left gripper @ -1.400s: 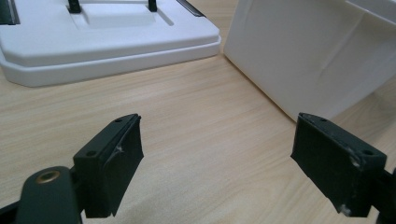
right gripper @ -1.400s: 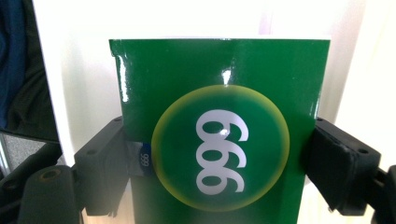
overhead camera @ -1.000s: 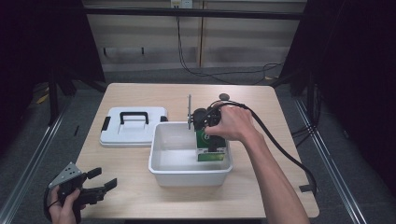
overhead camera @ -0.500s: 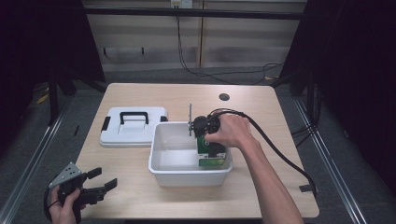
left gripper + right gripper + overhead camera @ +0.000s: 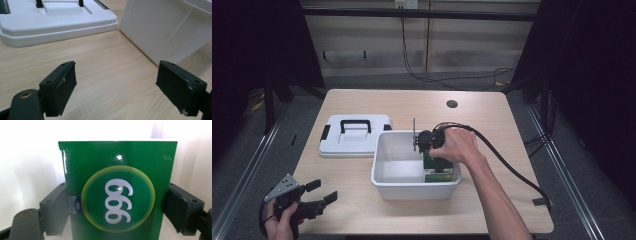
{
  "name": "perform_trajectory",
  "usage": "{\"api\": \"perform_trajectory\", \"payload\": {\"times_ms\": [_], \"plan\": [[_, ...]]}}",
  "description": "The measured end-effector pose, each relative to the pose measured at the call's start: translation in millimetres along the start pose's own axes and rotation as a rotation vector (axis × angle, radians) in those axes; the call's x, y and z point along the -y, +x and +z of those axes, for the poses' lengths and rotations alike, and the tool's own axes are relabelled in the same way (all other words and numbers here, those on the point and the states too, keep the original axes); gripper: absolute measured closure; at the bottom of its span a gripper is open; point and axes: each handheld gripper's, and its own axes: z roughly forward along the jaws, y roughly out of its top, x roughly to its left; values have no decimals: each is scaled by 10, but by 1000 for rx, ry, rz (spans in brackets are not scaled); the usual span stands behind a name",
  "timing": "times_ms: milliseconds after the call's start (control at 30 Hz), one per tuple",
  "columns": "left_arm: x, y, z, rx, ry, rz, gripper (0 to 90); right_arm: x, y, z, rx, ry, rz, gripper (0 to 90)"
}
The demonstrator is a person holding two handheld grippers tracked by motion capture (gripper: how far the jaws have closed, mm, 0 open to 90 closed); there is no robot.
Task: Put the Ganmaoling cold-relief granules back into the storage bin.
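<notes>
The right gripper (image 5: 436, 161) reaches down into the white tub (image 5: 394, 180). Its jaws pinch a green box (image 5: 117, 190) from both sides, and the box sits inside the tub by the near right corner. The left gripper (image 5: 116, 85) hangs low over the table (image 5: 105, 65), jaws spread wide, holding nothing. Ahead of it lies a white lid (image 5: 55, 17).

Glossy green box (image 5: 117, 195) (white plastic bin (image 5: 412, 182)) on matt wood-grain table (image 5: 362, 210).
</notes>
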Motion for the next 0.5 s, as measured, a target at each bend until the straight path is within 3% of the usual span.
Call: {"api": "perform_trajectory", "payload": {"times_ms": [233, 267, 500], "plan": [[-1, 1, -1, -1, -1, 1, 158, 13, 4, 61, 6, -19, 8, 158], [-1, 2, -1, -1, -2, 0, 158, 6, 9, 53, 7, 2, 3, 157], [3, 2, 0, 0, -1, -3, 158, -9, 34, 79, 26, 13, 7, 150]]}}
